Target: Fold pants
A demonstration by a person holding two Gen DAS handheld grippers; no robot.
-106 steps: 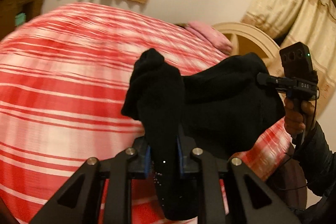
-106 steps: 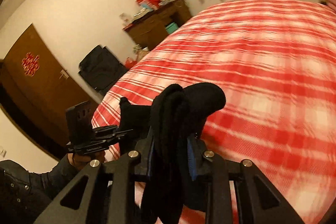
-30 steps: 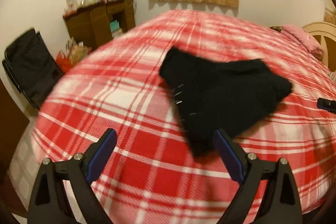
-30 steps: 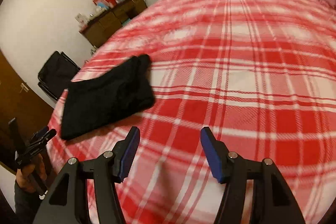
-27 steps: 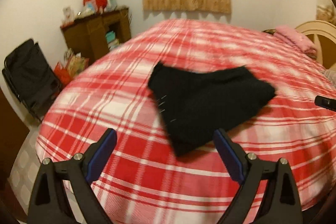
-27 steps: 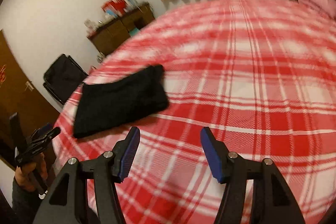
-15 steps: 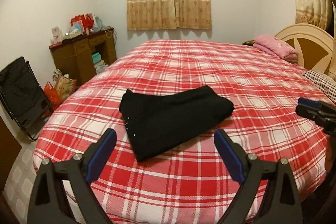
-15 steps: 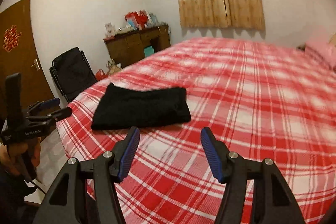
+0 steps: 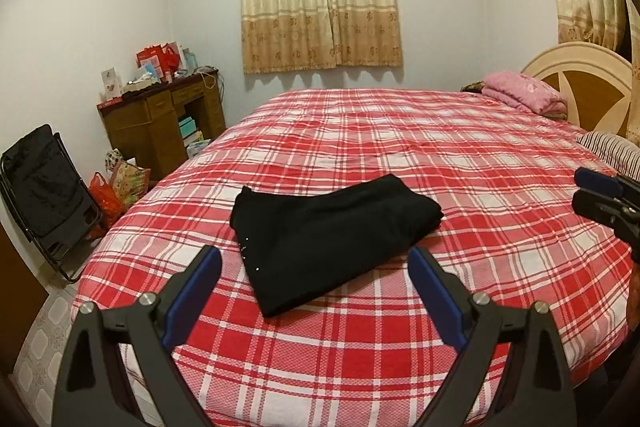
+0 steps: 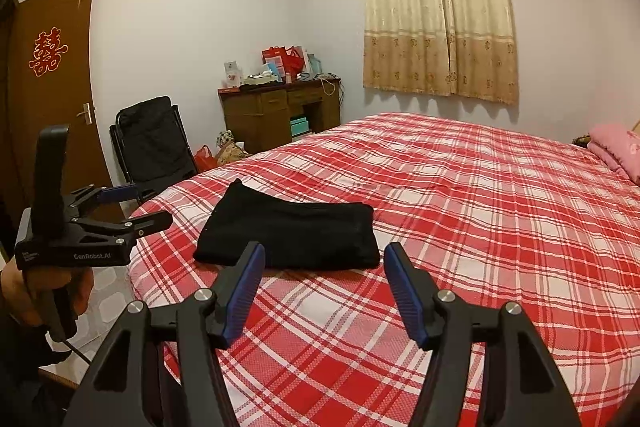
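In the left wrist view the black pants (image 9: 332,233) lay folded into a compact bundle at the centre of the frame, on the red plaid bedspread (image 9: 400,155); the left gripper (image 9: 315,285) stood with its blue-padded fingers (image 9: 192,289) spread wide at the bottom of the frame, holding nothing and clear of the cloth; at the right edge the right gripper (image 9: 600,199) was cut off, only its tips showing; a pink pillow (image 9: 524,95) sat in the upper right, a wooden desk (image 9: 160,123) at the left

In the right wrist view the pants (image 10: 292,235) lay left of centre near the bed's corner; the right gripper (image 10: 324,287) gaped wide and empty at the bottom; the left gripper (image 10: 132,205) at the left edge was parted too, the hand (image 10: 24,287) under it partly out of frame; a black chair (image 10: 154,143) stood behind
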